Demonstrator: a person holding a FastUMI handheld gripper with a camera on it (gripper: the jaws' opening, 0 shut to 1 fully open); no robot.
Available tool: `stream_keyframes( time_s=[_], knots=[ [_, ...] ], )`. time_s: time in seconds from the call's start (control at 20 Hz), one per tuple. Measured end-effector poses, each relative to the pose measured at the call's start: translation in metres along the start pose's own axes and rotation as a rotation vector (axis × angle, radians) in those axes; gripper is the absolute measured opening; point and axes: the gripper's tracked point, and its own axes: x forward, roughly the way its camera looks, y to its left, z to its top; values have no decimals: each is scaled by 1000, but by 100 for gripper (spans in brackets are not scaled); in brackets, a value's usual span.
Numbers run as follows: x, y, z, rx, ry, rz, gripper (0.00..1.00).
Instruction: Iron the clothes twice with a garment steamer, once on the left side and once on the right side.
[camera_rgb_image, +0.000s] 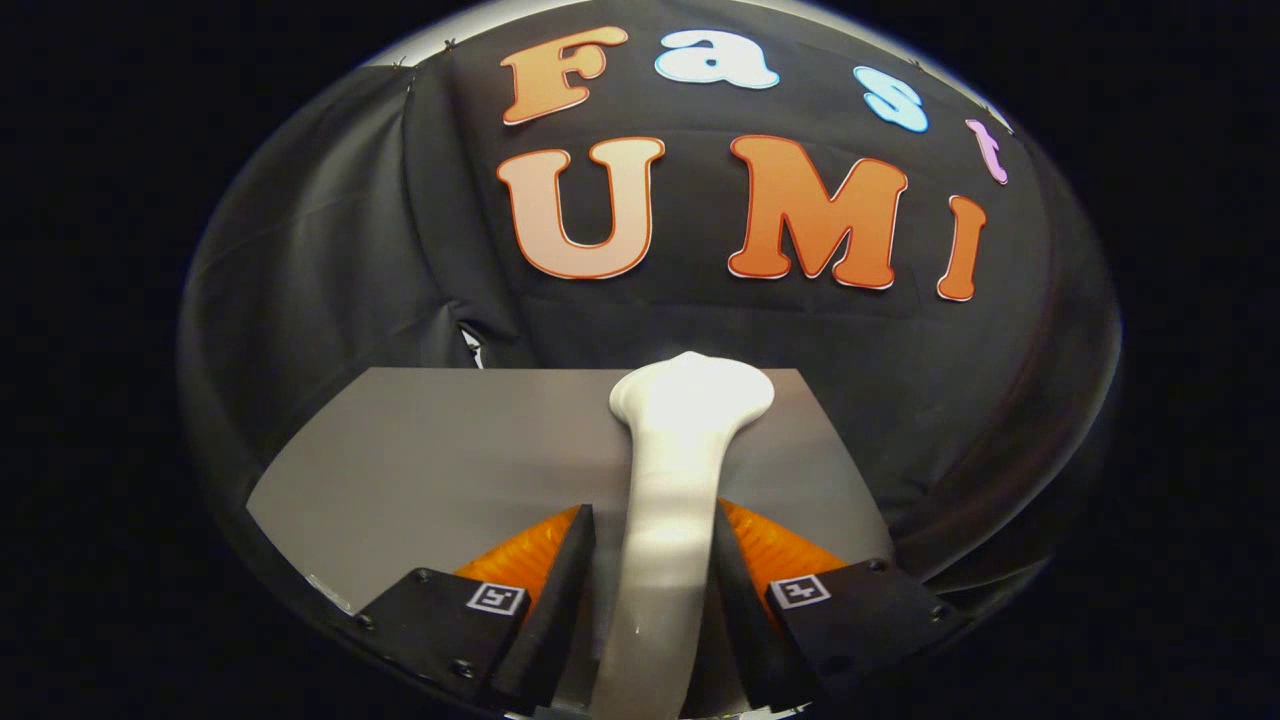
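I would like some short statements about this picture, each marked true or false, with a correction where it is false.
1. The claw is closed on the white garment steamer. True: both fingers press on its handle.
2. The steamer's head points back toward the camera. False: the wide head lies beyond the fingers, toward the black cloth wall.
3. A grey table lies under the steamer. True.
4. The steamer is orange. False: it is white; the orange belongs to the fingers.
5. A piece of clothing lies spread between the fingers. False: the steamer handle is between them.
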Motion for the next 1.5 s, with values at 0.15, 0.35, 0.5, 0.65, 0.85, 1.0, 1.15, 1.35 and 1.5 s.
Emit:
stream_keyframes(
  time_s=[0.15,0.35,0.5,0.65,0.85,1.0,1.15,1.35,1.5],
  knots=[
    [0,3,2,23,-8,40,57],
    [-15,11,16,18,-105,68,45],
    [-26,19,23,-66,-170,50,42],
    [-45,30,28,-94,-231,74,42],
    [-87,40,30,-86,-292,161,41],
    [-126,31,42,-105,-382,195,41],
    [-171,21,50,-113,-469,250,42],
    [-224,-7,55,-127,-559,299,41],
    [-251,-34,57,-115,-606,318,41]
  ],
)
